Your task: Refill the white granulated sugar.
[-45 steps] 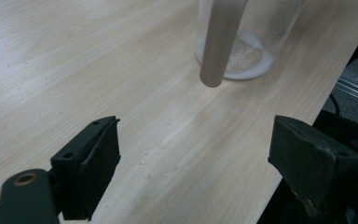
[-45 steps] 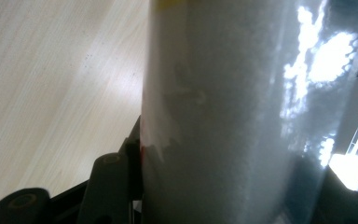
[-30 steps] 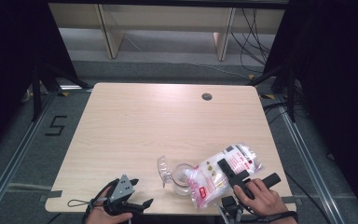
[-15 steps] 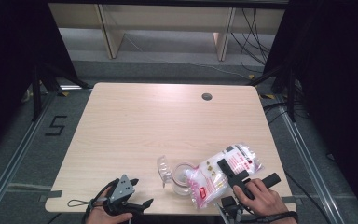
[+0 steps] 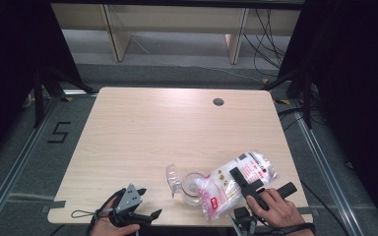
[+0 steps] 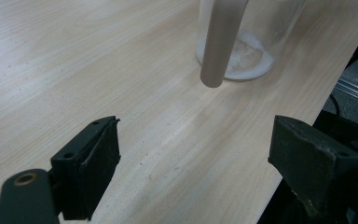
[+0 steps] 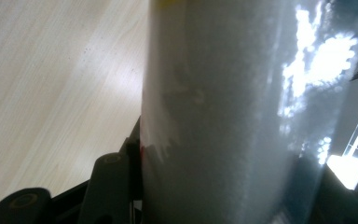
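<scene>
Tabletop [image 5: 142, 132] evenly lit from above, dark surround; bag [image 7: 242, 107] blurred up close, glare at its upper right.

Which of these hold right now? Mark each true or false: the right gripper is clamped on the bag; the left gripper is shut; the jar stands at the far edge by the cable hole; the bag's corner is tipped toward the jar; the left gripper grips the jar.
1. The right gripper is clamped on the plastic bag of white powder. True.
2. The left gripper is shut. False: its fingers stand wide apart.
3. The glass jar stands by the cable hole. False: it stands near the table's front edge.
4. The bag's corner is tipped toward the jar. True.
5. The left gripper grips the jar. False: nothing lies between its fingers.
</scene>
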Available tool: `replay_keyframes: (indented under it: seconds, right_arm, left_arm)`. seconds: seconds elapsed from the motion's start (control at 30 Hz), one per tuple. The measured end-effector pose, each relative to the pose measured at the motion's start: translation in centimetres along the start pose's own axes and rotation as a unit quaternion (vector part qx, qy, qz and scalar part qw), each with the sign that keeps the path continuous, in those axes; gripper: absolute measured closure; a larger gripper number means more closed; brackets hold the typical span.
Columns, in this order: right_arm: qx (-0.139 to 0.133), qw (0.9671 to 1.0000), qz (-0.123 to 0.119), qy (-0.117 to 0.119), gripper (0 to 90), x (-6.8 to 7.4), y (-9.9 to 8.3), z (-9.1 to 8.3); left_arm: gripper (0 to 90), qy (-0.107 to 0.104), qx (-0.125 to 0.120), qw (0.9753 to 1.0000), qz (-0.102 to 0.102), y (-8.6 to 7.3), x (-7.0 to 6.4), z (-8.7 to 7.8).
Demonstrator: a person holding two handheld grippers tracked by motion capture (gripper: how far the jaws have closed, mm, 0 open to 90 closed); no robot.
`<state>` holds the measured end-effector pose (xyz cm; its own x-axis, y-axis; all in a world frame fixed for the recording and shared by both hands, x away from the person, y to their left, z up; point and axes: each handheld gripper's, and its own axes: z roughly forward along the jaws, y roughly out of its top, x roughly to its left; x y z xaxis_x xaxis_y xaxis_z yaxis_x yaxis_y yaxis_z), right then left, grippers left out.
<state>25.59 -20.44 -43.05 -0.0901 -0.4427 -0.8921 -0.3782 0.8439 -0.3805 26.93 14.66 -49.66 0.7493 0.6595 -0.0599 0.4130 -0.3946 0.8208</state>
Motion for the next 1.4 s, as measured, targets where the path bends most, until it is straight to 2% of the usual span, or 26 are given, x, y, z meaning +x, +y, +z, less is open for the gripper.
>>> replay_keyframes:
  seconds: [0.03, 0.2, 0.33, 0.87, 0.93, 1.1, 1.23, 1.27, 1.33, 1.4]
  right_arm:
    - [0.002, 1.0000, 0.001, 0.001, 53.2, 0.01, 0.01, 0.00]
    - [-0.001, 1.0000, 0.002, -0.002, 53.3, 0.02, -0.01, -0.03]
    - [0.004, 0.9999, 0.011, -0.004, 53.5, 0.13, -0.01, -0.15]
    - [0.003, 1.0000, 0.009, -0.004, 54.0, 0.06, -0.03, -0.23]
    - [-0.003, 1.0000, -0.004, -0.005, 54.0, -0.18, -0.06, -0.17]
    - [-0.001, 1.0000, -0.006, -0.007, 54.1, -0.27, -0.08, -0.30]
    - [-0.002, 1.0000, -0.003, -0.008, 54.2, -0.16, 0.00, -0.29]
    - [0.003, 1.0000, 0.006, -0.007, 54.2, 0.01, 0.02, -0.38]
    - [0.002, 1.0000, 0.002, -0.002, 54.2, 0.00, 0.03, -0.34]
    - [-0.006, 0.9999, -0.014, 0.000, 54.3, -0.15, 0.03, -0.12]
  left_arm:
    - [15.8, 0.005, 0.012, 0.9999, 0.007, 0.00, 0.15, -0.09]
    - [15.8, 0.002, 0.003, 1.0000, -0.002, 0.00, -0.02, -0.06]
    - [15.8, 0.001, 0.002, 1.0000, -0.001, 0.01, 0.01, -0.07]
    - [15.8, 0.001, 0.002, 1.0000, 0.002, 0.03, 0.07, -0.14]
    - [15.8, 0.001, 0.002, 1.0000, 0.001, 0.03, 0.06, -0.14]
    - [15.8, 0.001, 0.003, 1.0000, 0.002, 0.03, 0.06, -0.15]
    - [15.8, 0.001, 0.003, 1.0000, 0.003, 0.03, 0.06, -0.14]
    - [15.8, 0.003, 0.004, 1.0000, 0.004, 0.03, 0.08, -0.15]
    - [15.8, 0.002, 0.002, 1.0000, 0.003, 0.03, 0.06, -0.14]
    - [15.8, 0.001, 0.003, 1.0000, 0.002, 0.02, 0.08, -0.15]
